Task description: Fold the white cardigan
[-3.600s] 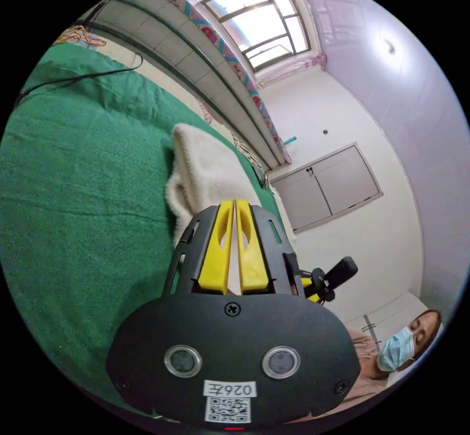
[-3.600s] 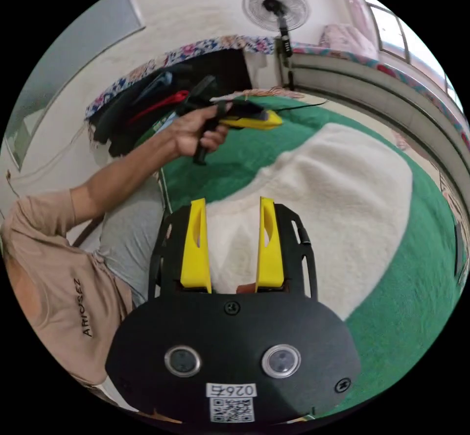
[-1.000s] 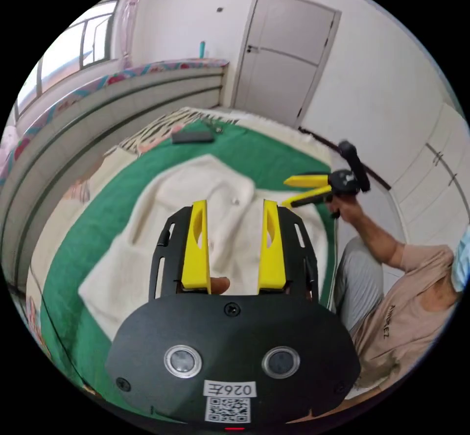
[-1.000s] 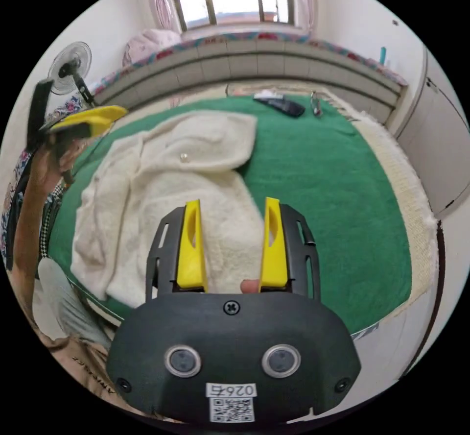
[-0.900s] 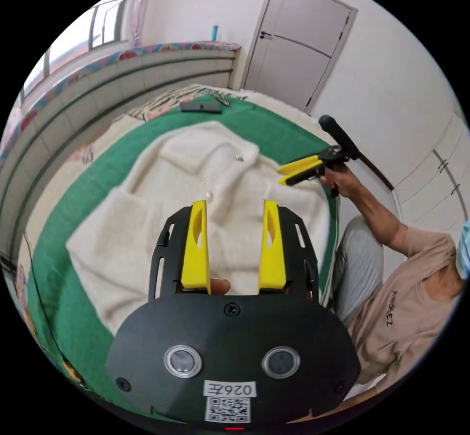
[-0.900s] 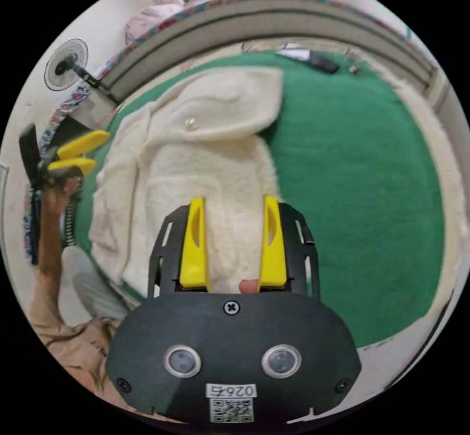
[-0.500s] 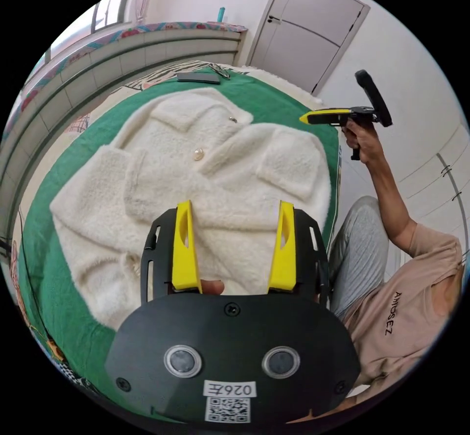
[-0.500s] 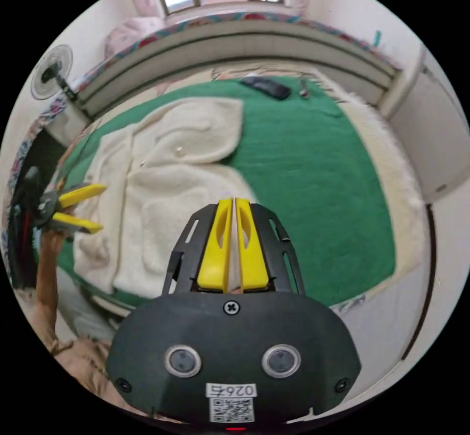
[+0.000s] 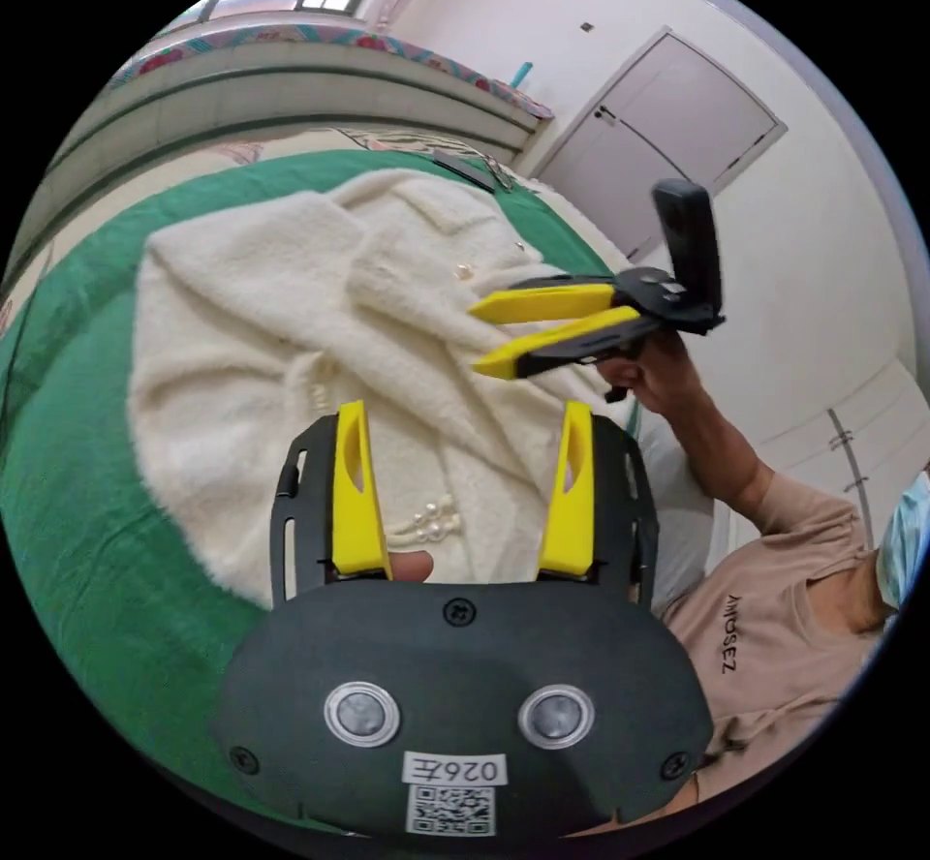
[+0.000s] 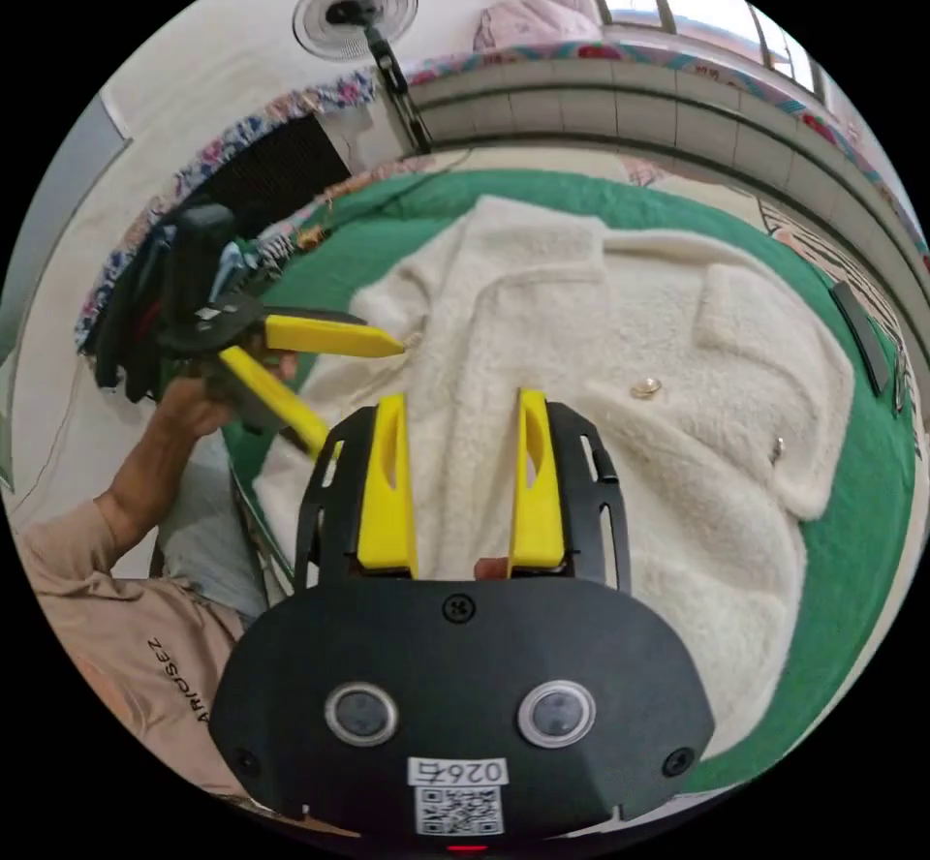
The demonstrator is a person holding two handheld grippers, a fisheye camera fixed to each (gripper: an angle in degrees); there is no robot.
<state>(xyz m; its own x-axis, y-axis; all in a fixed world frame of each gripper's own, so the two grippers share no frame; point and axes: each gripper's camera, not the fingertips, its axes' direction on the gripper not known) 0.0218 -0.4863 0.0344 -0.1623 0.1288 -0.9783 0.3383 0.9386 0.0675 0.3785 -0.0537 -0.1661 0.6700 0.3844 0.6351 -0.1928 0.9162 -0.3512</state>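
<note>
The white fluffy cardigan (image 9: 281, 318) lies spread front-up on a green blanket (image 9: 68, 473). In the left gripper view my left gripper (image 9: 463, 410) hovers open over its near hem, close to a cluster of pearl buttons (image 9: 431, 526). My right gripper (image 9: 475, 342) comes in from the right in a hand, open, above the cardigan's edge. In the right gripper view my right gripper (image 10: 461, 400) is open over the cardigan (image 10: 620, 318), nothing between its jaws. The left gripper (image 10: 365, 401) sits open at the left, held in a hand.
The blanket (image 10: 852, 550) covers a bed along a tiled wall under a window. A dark flat device (image 10: 862, 322) lies near the bed's far end. A standing fan (image 10: 354, 3) and a dark clothes pile (image 10: 145, 298) are beyond the bed. The person sits at the bed's edge (image 9: 775, 608); a door (image 9: 668, 134) stands behind.
My right gripper has gone from shut to open. Both hands have swung round, so both views now look across the cardigan from the near edge. The cardigan lies as before.
</note>
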